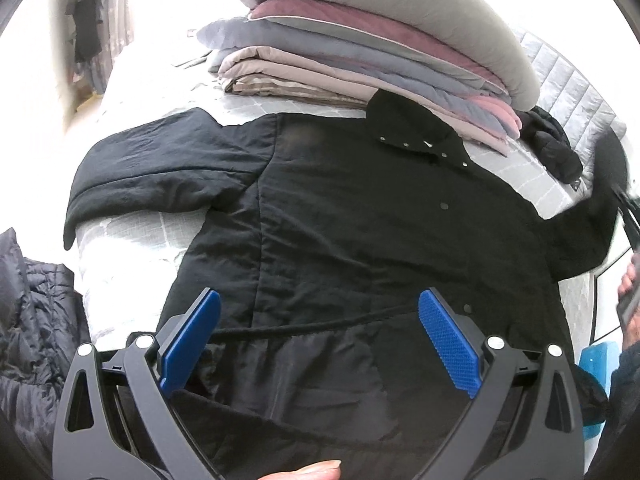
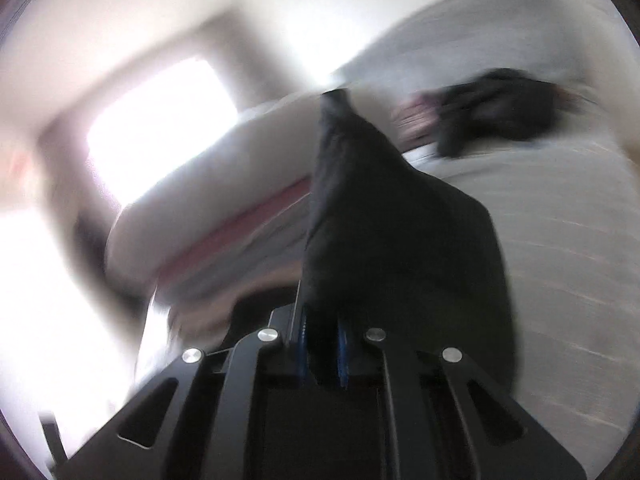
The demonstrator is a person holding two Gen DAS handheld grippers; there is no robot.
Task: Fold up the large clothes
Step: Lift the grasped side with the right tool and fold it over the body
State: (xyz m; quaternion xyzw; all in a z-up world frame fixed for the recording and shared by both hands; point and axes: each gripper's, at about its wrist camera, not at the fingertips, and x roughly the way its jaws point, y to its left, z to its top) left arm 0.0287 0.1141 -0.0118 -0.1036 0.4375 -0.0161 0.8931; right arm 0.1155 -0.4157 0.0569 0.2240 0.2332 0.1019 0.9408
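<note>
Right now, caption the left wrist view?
Open left gripper hovers above black coat spread on bed.

The left gripper (image 1: 319,306) has a matte black frame of angled linkage bars with triangular cut-outs. Round silver pivot screws sit at the joints. Each finger carries a flat blue pad (image 1: 448,342) with a fine cross-hatched texture. The right gripper (image 2: 323,354) shares the same black frame, silver screws and blue-edged pads. Bare skin of a thumb (image 1: 308,471) shows below the left frame.
</note>
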